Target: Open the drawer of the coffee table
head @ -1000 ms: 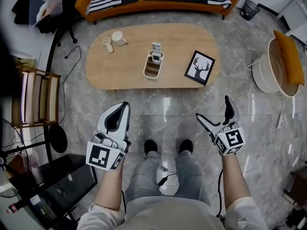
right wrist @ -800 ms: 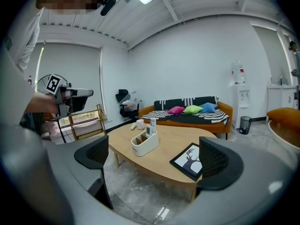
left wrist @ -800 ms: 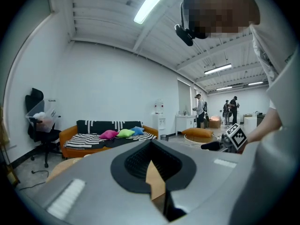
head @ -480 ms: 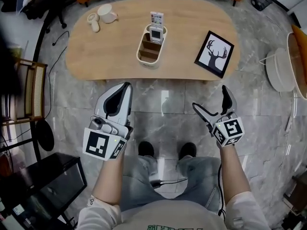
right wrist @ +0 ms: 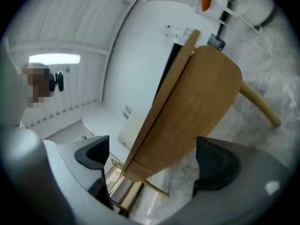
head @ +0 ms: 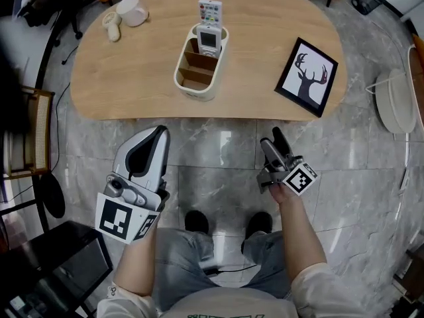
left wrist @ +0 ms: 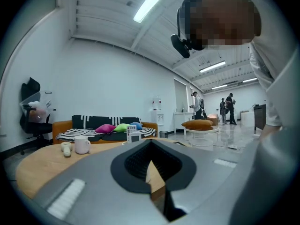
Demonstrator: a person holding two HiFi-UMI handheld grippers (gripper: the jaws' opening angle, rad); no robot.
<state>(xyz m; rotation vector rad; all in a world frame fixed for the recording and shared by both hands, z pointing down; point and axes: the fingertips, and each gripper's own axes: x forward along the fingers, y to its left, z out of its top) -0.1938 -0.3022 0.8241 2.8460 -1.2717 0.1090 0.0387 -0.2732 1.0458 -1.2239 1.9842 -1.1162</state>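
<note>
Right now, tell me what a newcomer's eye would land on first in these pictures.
The long oval wooden coffee table fills the top of the head view, with a black-framed deer picture at its right end and a cream organizer holding remotes at its middle. Below its near edge hang the left gripper, jaws together, and the right gripper, jaws apart.
</note>
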